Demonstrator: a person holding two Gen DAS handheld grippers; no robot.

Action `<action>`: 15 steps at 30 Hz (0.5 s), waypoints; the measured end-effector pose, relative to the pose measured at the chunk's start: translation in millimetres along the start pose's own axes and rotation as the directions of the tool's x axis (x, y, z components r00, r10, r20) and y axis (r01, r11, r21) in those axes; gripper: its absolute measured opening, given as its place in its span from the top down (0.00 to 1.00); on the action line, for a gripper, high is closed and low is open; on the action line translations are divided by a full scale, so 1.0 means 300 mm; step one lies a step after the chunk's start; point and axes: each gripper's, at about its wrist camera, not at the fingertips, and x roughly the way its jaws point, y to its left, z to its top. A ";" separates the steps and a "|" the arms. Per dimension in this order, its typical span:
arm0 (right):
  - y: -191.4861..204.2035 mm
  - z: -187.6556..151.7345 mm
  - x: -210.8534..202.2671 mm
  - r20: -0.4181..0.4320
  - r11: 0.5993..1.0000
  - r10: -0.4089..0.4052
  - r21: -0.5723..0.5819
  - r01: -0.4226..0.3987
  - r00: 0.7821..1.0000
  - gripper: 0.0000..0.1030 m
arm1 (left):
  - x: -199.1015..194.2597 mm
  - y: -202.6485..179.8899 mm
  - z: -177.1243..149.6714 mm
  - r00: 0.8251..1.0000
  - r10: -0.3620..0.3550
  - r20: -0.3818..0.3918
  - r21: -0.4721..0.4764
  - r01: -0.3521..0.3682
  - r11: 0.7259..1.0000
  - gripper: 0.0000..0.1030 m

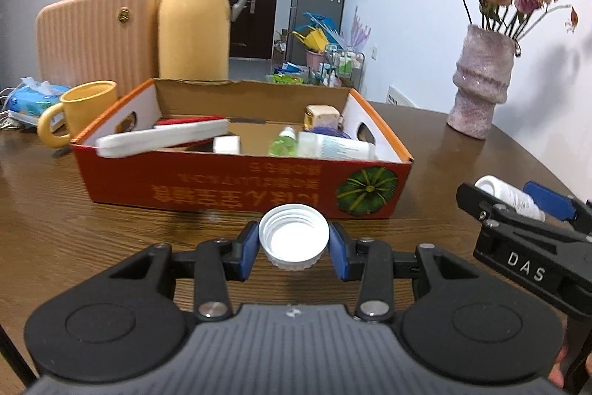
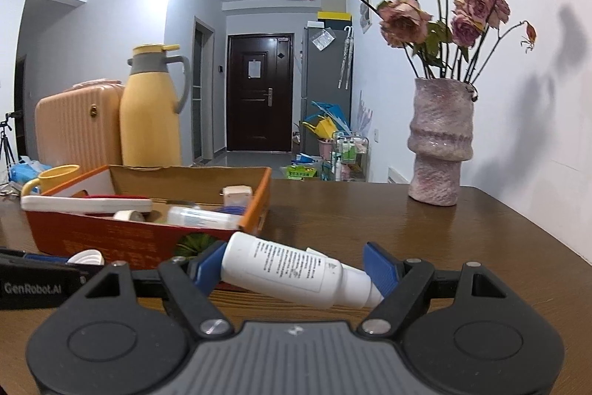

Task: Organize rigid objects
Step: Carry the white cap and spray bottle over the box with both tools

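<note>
My left gripper (image 1: 294, 245) is shut on a white screw cap (image 1: 294, 236), its hollow side facing the camera, held above the brown table just in front of the orange cardboard box (image 1: 240, 187). My right gripper (image 2: 296, 271) is shut on a white bottle (image 2: 292, 274) without its cap, gripped end to end and lying crosswise, its neck toward the right. In the left wrist view the right gripper (image 1: 518, 202) with that bottle (image 1: 510, 197) sits at the right edge. The box (image 2: 148, 232) holds a white case, a green bottle and a white tube.
A yellow mug (image 1: 79, 111), a yellow thermos jug (image 1: 196, 13) and a peach suitcase (image 1: 92, 36) stand behind and left of the box. A pink vase of dried roses (image 2: 440, 143) stands at the table's far right. Blue tissue pack (image 1: 33, 97) lies far left.
</note>
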 end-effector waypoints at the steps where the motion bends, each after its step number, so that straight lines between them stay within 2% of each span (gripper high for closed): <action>1: 0.013 0.000 -0.005 0.002 1.000 0.004 0.001 -0.004 1.000 0.23 | -0.012 0.015 0.002 1.000 0.001 0.007 -0.004 -0.001 1.000 0.61; 15: 0.191 0.020 -0.026 0.019 0.999 0.031 -0.012 -0.031 0.999 0.23 | -0.084 0.217 0.068 0.997 0.028 0.073 -0.042 -0.025 0.999 0.61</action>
